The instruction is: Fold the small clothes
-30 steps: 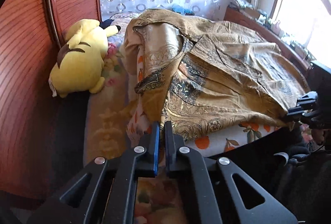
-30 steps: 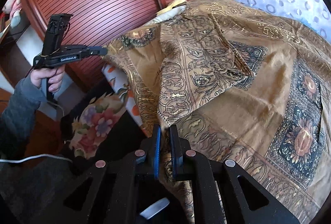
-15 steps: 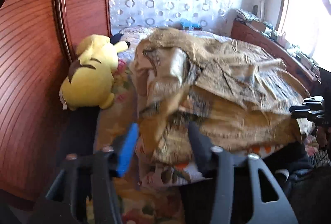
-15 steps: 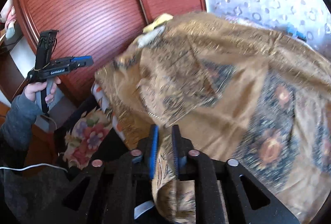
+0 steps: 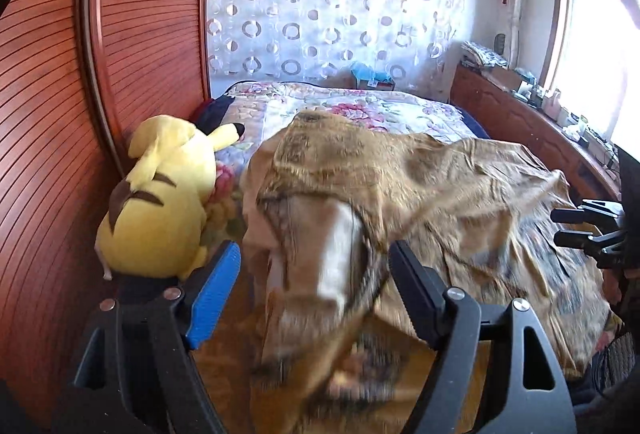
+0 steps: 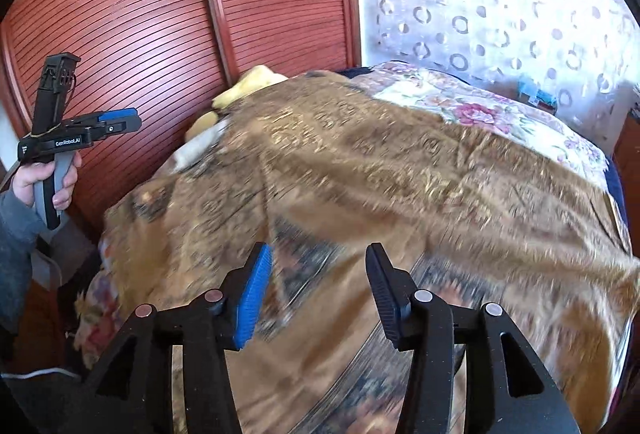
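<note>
A golden-brown patterned cloth [image 5: 460, 193] lies spread and rumpled over the bed, blurred by motion. My left gripper [image 5: 316, 294] has its jaws opening wide; a loose blurred fold of the cloth hangs between the fingers without touching the pads. My right gripper [image 6: 320, 294] is opening too, and the cloth [image 6: 360, 161] lies beyond and below its gap, free of the pads. The right wrist view shows the left gripper [image 6: 138, 121] held up at the left by a hand [image 6: 28, 181]. The right gripper [image 5: 556, 226] shows at the right edge of the left wrist view.
A yellow plush toy [image 5: 160, 209] lies on the bed against the red-brown slatted wardrobe door [image 5: 52, 113]. The floral bedspread [image 5: 360, 105] shows beyond the cloth. A ring-patterned curtain [image 5: 340, 5] hangs behind, and a cluttered wooden ledge [image 5: 520, 113] runs under the window at right.
Both grippers were shut on the cloth's near edge; both have opened, let it go and pulled back and up. The cloth has dropped onto the bed.
</note>
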The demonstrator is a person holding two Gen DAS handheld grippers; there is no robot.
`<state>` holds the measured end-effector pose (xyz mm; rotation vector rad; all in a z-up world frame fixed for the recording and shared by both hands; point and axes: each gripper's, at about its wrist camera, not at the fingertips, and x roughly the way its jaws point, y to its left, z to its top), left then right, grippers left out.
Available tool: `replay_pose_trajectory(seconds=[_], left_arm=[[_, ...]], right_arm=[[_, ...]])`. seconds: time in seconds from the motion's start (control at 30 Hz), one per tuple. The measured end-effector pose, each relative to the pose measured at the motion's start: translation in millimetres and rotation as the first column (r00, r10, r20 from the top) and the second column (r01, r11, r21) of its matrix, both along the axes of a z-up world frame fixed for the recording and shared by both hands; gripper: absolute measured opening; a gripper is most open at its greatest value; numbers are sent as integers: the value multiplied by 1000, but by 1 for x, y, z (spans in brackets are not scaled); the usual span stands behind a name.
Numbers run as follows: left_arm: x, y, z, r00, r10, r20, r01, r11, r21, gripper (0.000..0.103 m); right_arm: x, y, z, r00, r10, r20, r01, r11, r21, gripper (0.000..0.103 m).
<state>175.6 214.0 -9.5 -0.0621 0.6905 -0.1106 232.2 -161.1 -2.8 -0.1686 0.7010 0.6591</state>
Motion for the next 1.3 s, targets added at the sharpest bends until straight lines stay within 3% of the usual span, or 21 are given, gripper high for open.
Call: replay_pose_trajectory(seconds=[0.33, 0.67, 0.77, 1.03, 1.17, 1.27, 1.3], left_arm=[[109, -9, 5, 1000, -20, -4, 20, 999, 44, 77], [236, -11, -6, 992, -71, -108, 81, 993, 88, 77], [268, -13, -19, 983, -83, -166, 99, 990, 95, 66], [308, -21, -48, 954, -94, -285, 127, 987, 101, 63], [325, -20, -58, 934, -115, -338, 135, 990, 35, 63], [329, -22, -55, 930, -152, -336, 154, 988, -20, 63], [330, -23, -54, 929, -156, -336, 157, 987, -24, 56]], right_arm=[[81, 40, -14, 995, -5, 96, 10, 999, -53, 51], [171, 64, -54, 1000, -1, 5, 1, 999, -52, 51], [186, 61, -60, 1000, -9, -21, 8, 999, -51, 51], [204, 57, -66, 997, 4, -81, -6, 1000, -25, 51], [208, 54, -67, 996, 7, -90, -9, 1000, -19, 51], [207, 52, -67, 996, -4, -86, 2, 1000, -23, 51], [206, 50, -67, 996, -3, -85, 1, 1000, -23, 51]])
